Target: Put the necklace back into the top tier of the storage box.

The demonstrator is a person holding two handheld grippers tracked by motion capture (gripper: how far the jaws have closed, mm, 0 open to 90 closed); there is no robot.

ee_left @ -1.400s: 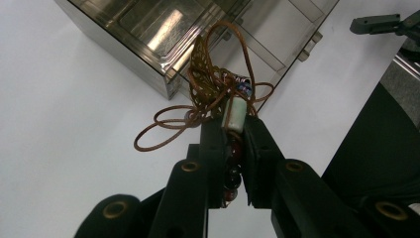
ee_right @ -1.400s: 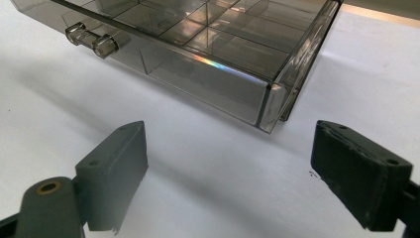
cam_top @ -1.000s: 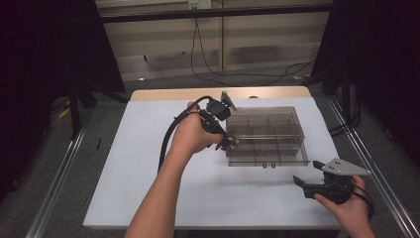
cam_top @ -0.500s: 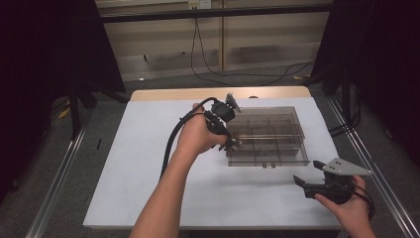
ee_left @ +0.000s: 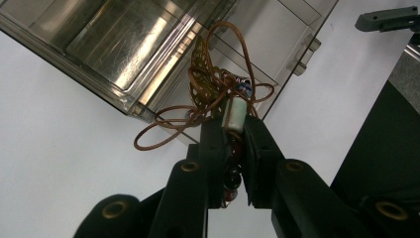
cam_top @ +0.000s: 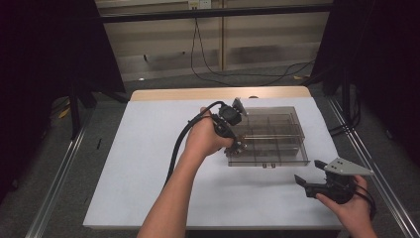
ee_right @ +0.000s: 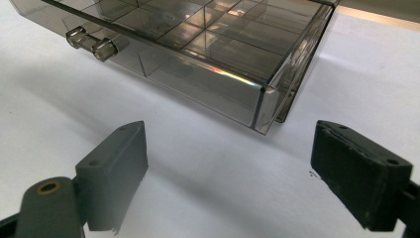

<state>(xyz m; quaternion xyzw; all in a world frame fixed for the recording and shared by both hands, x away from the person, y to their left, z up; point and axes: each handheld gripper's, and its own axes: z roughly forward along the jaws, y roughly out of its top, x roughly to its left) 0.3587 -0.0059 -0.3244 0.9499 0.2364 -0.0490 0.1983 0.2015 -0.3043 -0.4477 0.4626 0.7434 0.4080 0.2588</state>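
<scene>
Holding a tangled brown cord necklace (ee_left: 213,94) with beads, left hand-held gripper (ee_left: 233,134) clamped, over the clear compartment box's (cam_top: 292,148) near-left corner; right hand-held gripper (ee_right: 228,173) apart.

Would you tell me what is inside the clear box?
The box shows bare divided compartments. The left gripper, holding a corded necklace, covers part of its near-left corner.

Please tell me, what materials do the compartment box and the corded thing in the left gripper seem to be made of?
The compartment box looks like smoky clear plastic, glossy: dividers show through its walls, and edges glint. The necklace in the left gripper seems to have a brown waxed or leather cord, a brassy openwork metal pendant, and a pale bead, perhaps ceramic or glass.
</scene>
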